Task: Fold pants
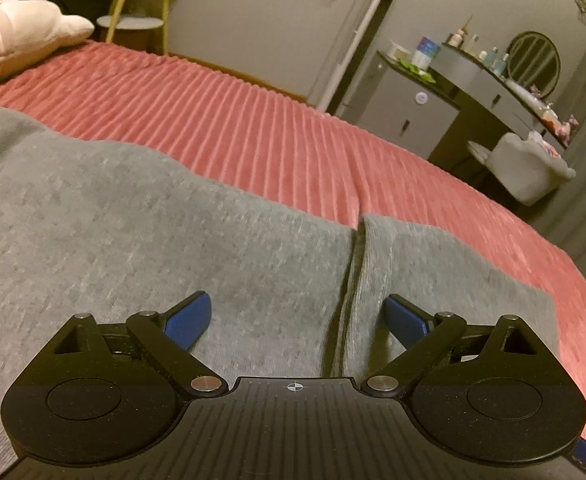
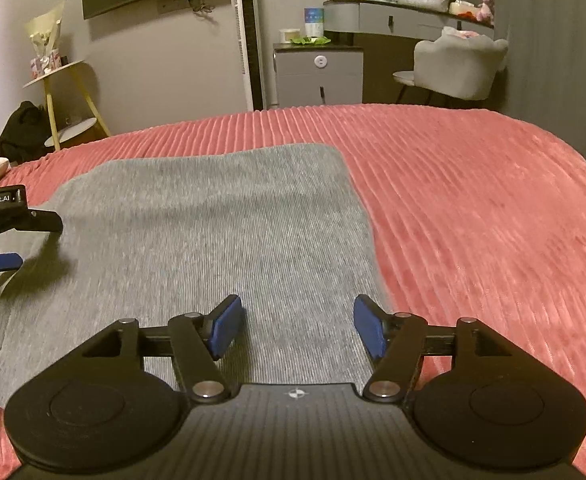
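Observation:
Grey pants (image 1: 133, 220) lie flat and folded on a pink ribbed bedspread (image 1: 253, 120). A dark seam line (image 1: 351, 280) divides two layers of the cloth in the left wrist view. My left gripper (image 1: 299, 316) hovers over that seam, open, with nothing between its blue pads (image 1: 189, 320). In the right wrist view the pants (image 2: 213, 232) form a broad rectangle on the bedspread (image 2: 473, 220). My right gripper (image 2: 298, 328) is open above their near right edge, with only cloth below it. The left gripper (image 2: 29, 242) shows at the left edge, over the pants' left side.
A pale pillow (image 1: 21, 36) lies at the bed's far left. Beyond the bed stand a grey cabinet (image 2: 317, 76), a padded chair (image 2: 457, 64), a dressing table (image 2: 405, 12) with bottles, a yellow-legged side table (image 2: 65, 92) and a white tower fan (image 2: 247, 36).

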`<state>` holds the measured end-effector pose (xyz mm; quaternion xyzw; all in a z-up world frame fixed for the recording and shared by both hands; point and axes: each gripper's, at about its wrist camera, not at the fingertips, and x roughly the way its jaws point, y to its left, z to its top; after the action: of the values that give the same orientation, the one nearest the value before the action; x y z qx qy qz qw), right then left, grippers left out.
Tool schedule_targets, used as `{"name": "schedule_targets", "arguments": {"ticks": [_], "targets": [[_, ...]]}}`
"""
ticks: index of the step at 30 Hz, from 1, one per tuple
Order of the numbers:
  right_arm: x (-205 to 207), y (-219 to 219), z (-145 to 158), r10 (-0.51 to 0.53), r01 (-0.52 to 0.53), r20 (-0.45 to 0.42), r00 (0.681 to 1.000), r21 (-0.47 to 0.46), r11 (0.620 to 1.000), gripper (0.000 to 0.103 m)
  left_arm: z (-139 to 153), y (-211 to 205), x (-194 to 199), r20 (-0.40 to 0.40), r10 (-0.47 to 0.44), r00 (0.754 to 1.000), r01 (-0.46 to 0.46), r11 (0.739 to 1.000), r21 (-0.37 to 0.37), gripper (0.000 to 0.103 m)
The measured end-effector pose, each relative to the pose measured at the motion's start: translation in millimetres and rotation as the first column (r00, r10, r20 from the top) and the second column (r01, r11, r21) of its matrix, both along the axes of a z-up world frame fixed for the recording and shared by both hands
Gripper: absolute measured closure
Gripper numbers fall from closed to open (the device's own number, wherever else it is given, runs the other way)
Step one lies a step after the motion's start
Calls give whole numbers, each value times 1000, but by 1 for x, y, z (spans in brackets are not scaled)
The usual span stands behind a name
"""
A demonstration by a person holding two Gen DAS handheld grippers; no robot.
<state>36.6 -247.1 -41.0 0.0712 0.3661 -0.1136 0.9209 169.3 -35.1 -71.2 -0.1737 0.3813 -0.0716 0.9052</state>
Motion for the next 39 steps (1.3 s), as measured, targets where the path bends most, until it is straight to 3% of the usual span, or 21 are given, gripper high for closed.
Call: {"name": "schedule_targets", "arguments": {"ticks": [4,8,12,15,19,21,23,25,29,33,36,39], "targets": [[0,0,-4,7,-7,7,1000,-8,1000,34,4,5,-3,22,44,999,-44,999,6,5],[-2,0,-1,-10,10,23,1000,-21,1000,34,0,6,6,-48,-42,998,39,997,-63,8],[-4,-4,-2,-87,89,24,996,-56,995,20,-1,-10,4,-36,-121,992,121,993,-5,12],[-3,-18,-10,-141,142,-21,990,9,990,18,-5,-19,6,-37,-164,986,164,986,2,11],[-5,-32,-16,-189,190,-17,982,97,977,13,-6,-23,9,-42,-191,981,191,982,-1,11],[-5,-31,-17,-193,194,-16,981,95,976,12,-6,-20,11,-38,-183,982,182,983,-23,27],[-4,-27,-18,-194,194,-15,981,76,978,11,-6,-19,11,-27,-190,981,189,981,-40,59],[-3,-25,-19,-191,192,-14,981,54,980,10,-7,-18,11,-36,-211,977,207,974,-92,74],[-3,-22,-16,-189,189,-5,982,4,982,9,-4,-18,10,-27,-200,979,197,977,-75,83],[-9,-2,-4,-159,167,72,985,-123,978,10,0,-15,10,-21,-192,981,190,978,-85,86],[-16,17,5,-79,109,149,986,-202,973,17,5,-16,8,-6,-196,981,195,979,-59,87],[-18,31,8,-4,45,169,986,-237,971,49,10,-17,3,16,-192,981,192,981,-41,88]]}}
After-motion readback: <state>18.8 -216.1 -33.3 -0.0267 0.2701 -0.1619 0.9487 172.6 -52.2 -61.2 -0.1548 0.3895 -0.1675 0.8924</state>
